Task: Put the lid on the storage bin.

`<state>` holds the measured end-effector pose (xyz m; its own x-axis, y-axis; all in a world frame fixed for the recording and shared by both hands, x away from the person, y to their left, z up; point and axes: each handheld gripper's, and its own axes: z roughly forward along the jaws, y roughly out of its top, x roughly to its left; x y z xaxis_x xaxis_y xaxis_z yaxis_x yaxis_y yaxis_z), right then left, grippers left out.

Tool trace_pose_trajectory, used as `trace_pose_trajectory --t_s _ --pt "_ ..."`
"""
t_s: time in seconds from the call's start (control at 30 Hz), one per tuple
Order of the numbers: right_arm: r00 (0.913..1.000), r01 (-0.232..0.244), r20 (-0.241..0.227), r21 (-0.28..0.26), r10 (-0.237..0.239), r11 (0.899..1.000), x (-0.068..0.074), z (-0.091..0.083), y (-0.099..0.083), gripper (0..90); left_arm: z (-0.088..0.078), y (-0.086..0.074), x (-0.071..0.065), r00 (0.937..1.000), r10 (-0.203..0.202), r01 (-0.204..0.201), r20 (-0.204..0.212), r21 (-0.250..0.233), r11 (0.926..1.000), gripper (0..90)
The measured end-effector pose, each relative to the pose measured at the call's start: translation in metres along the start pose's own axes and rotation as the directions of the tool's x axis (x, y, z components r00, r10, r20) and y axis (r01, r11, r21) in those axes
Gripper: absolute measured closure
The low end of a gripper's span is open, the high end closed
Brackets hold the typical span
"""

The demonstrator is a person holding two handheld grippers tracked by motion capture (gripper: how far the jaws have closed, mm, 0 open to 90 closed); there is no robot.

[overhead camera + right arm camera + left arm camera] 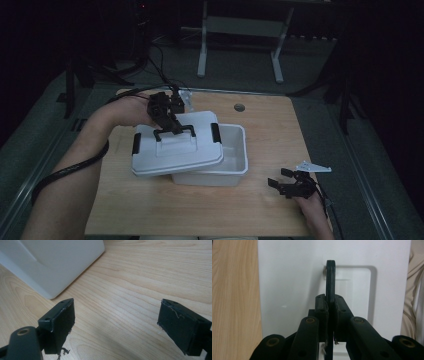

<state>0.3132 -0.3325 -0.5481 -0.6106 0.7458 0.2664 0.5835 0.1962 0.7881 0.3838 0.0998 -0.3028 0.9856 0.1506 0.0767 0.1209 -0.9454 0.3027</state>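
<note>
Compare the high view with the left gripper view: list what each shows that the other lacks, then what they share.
High view alone: the open white box under the shifted lid, the lid's black side latches, the right gripper with open jaws resting near the table's near right corner, and the floor beyond.

Left gripper view alone: the pads pressed tight on both sides of the thin black handle, and a ribbed sleeve at the right edge.

Both: the white lid, its handle, the left gripper, wooden tabletop.

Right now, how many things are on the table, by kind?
White box: 1
White lid, held by its black handle in the left gripper: 1
Grippers, counting the right gripper: 2
Total: 4
</note>
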Motion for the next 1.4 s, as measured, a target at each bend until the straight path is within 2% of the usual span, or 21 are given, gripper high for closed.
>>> trace_pose_trajectory --t_s 0.03,0.4,0.7,0.8,0.9,1.07,1.3,1.4 --pt "1.0000 0.000 0.001 0.000 0.000 1.000 0.000 0.000 0.000 14.0 0.001 0.003 0.000 0.9999 0.015 -0.015 -0.001 0.004 0.9999 83.4" --pt "1.0000 -0.005 -0.004 0.003 0.005 1.000 -0.001 0.000 -0.001 13.9 0.022 0.033 0.001 0.9970 0.075 -0.075 0.017 0.012 0.9971 83.4" --pt "1.0000 -0.005 -0.006 0.005 0.005 1.000 -0.001 0.001 -0.003 14.0 0.038 0.063 0.002 0.9916 0.126 -0.127 0.026 0.037 0.9912 83.4" --pt "0.9999 -0.006 -0.009 0.003 0.006 1.000 -0.001 0.000 -0.003 13.9 0.045 0.071 0.004 0.9903 0.134 -0.135 0.037 0.038 0.9901 83.4" --pt "0.9999 -0.013 -0.010 -0.003 0.013 1.000 -0.002 -0.001 -0.003 14.0 0.053 0.076 0.008 0.9916 0.122 -0.124 0.044 0.041 0.9915 83.4" --pt "0.9998 -0.006 -0.017 -0.001 0.006 1.000 -0.001 0.000 -0.003 14.0 0.068 0.083 0.012 0.9915 0.121 -0.125 0.046 0.074 0.9895 83.4" --pt "0.9998 -0.011 -0.017 -0.002 0.010 1.000 -0.002 0.000 -0.003 14.0 0.075 0.084 0.014 0.9909 0.129 -0.132 0.037 0.085 0.9876 83.3" --pt "0.9998 -0.006 -0.017 0.001 0.006 1.000 -0.002 0.000 -0.003 14.0 0.078 0.081 0.015 0.9921 0.116 -0.119 0.048 0.078 0.9898 83.3"
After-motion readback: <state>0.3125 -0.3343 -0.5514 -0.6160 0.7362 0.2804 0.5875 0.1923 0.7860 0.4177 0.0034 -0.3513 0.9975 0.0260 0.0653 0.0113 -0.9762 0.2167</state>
